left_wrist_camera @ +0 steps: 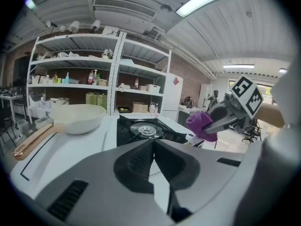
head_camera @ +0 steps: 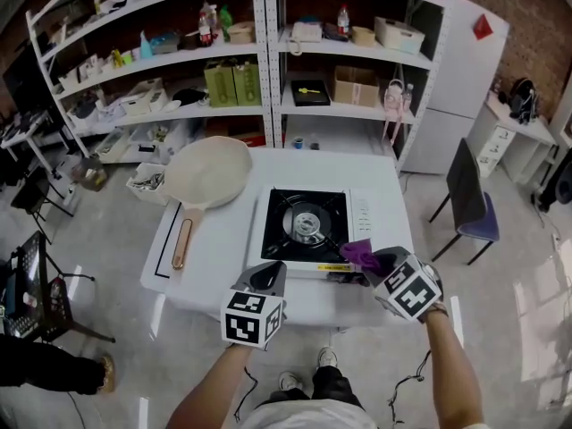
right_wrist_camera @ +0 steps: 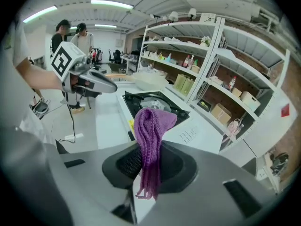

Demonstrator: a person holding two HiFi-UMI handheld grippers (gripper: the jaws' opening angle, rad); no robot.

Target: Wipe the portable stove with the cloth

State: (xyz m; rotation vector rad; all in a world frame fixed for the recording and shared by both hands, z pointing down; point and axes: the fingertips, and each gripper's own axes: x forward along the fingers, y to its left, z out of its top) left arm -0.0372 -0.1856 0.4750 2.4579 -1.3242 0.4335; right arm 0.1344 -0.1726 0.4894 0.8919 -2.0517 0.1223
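One portable stove (head_camera: 308,223) sits on the white table (head_camera: 223,253), with one pale pan (head_camera: 207,175) well to its left. The right gripper (head_camera: 366,259) is clamped on the single purple cloth (head_camera: 357,251), bunched at the stove's near right corner, apparently poised for a wiping stroke. The left gripper (head_camera: 271,275), jaws together and holding nothing, hovers near the stove's front edge, seemingly kept clear.

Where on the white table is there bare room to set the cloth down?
Bare top lies between the pan handle and the stove's left side, and in a strip behind the stove along the table's far edge. The front edge is crowded by the left tongs and the right tongs with the cloth. The pan fills the back left.
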